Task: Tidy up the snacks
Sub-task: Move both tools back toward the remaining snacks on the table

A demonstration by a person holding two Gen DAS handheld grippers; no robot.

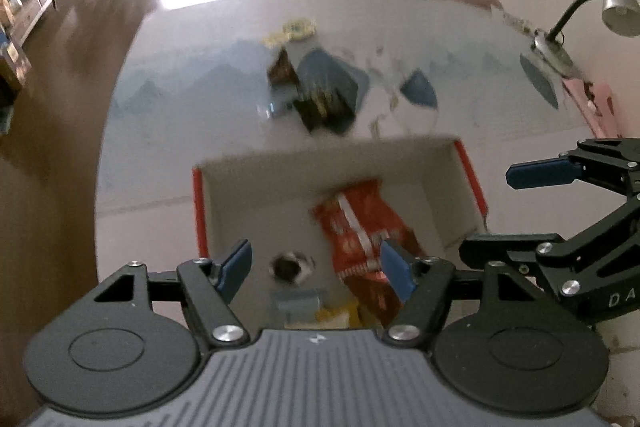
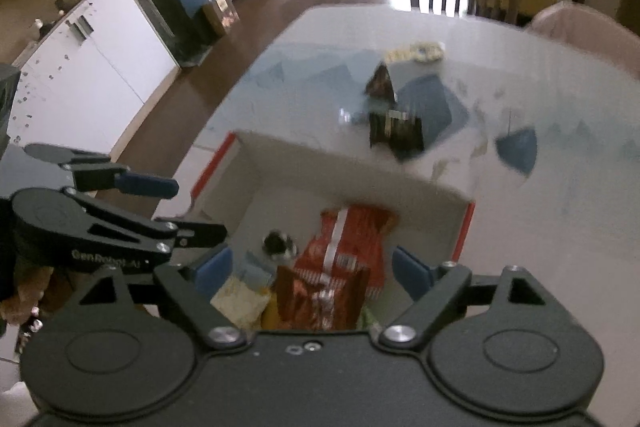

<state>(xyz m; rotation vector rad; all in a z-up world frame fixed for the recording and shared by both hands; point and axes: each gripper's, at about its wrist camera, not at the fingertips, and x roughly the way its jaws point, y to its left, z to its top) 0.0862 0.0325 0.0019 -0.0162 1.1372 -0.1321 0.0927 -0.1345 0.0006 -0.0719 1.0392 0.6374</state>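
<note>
snacks still out on the worktop (image 1: 168, 155) are where trouble could start: the dark packets (image 1: 320, 95) lie overlapped just past the far wall of the box (image 1: 320, 163), so a reach for one could drag its neighbour or nudge the light cardboard box. a low pass over that wall could also clip it. the two tools hang close together above the box and could knock each other. both views are blurred, so fine detail is unsure. the left hand-held gripper (image 1: 316, 263) is released, nothing between its blue pads; the right hand-held gripper (image 2: 314, 269) is likewise spread and empty. inside the box lies a red-orange packet (image 2: 344, 247), glossy and crinkled, beside a small dark round item (image 2: 280, 245) and yellowish wrappers (image 2: 240, 301). a pale yellow packet (image 1: 294, 29) sits farther back.
</note>
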